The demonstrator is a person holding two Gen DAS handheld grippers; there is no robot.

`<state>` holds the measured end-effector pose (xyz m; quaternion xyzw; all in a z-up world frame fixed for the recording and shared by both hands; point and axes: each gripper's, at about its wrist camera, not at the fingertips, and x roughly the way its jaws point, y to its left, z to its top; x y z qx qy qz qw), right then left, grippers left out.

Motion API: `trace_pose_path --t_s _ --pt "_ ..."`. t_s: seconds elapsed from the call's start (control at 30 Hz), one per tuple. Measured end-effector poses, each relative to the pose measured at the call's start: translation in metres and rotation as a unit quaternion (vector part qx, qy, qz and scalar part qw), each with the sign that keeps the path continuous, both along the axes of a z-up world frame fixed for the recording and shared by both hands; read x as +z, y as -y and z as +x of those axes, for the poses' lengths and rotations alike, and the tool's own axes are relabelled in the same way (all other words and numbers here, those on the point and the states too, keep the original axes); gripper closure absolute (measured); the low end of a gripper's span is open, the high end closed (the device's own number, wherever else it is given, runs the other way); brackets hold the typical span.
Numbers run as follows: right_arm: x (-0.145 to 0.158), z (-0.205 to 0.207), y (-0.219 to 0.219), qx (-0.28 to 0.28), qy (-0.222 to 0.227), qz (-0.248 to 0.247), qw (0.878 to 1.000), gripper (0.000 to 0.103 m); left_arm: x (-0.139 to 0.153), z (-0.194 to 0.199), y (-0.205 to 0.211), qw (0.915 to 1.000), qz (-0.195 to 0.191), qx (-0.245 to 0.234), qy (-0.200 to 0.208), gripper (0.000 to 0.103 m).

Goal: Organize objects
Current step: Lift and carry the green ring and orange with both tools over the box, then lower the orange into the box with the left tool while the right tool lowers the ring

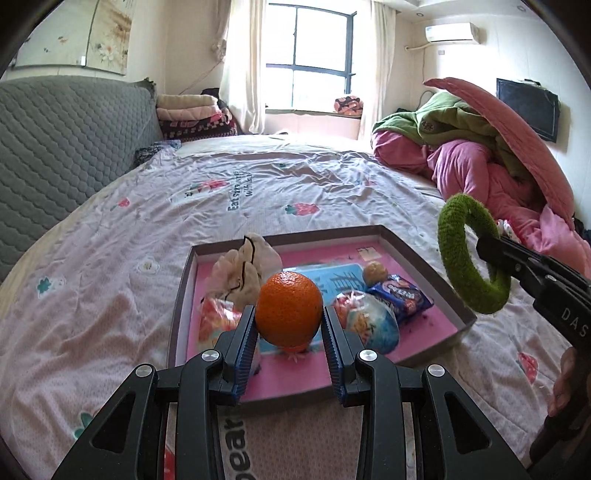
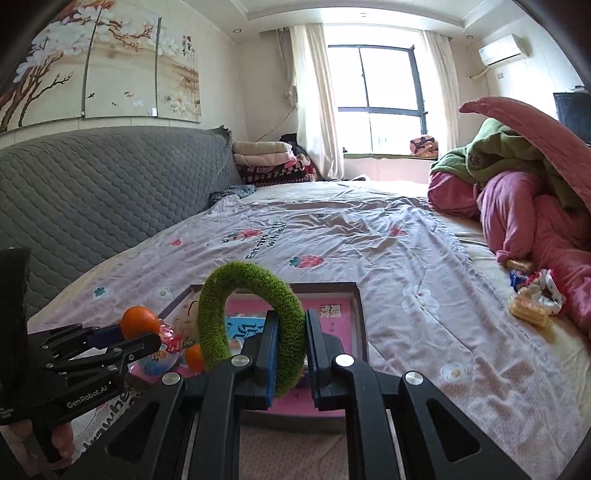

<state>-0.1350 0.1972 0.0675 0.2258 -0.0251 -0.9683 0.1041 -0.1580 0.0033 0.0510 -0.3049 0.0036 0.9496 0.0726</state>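
Daylit bedroom — curtained window (image 2: 380,96), grey quilted headboard (image 2: 103,184), floral wall panels (image 2: 92,62), air conditioner (image 1: 450,32).

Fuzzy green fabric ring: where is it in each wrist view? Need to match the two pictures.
Left wrist view: the fuzzy green fabric ring is at the right edge, above the bed, pinched by the right gripper.
Right wrist view: the ring stands at bottom centre between that gripper's fingers.
Shared landmark: the shallow brown box with pink floor, behind the ring in both.
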Motion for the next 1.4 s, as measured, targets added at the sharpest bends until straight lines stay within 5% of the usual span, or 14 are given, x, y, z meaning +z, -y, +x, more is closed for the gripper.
trace_pose_path --t_s 0.5,0.97,1.4 --pt "0.004 -0.032 -0.003 -0.017 -0.010 0.005 1.000 0.089 -0.007 -0.031 0.000 0.9999 -0.009 0.008 0.008 0.067" --pt "-0.037 -0.053 -0.008 -0.029 0.078 0.009 0.996 0.089 -0.031 -0.040 -0.004 0.9990 -0.026 0.009 0.034 0.067" --pt "-0.055 -0.051 -0.006 -0.035 0.102 0.022 0.994 0.089 -0.047 -0.039 -0.002 0.9989 -0.017 0.008 0.044 0.067"
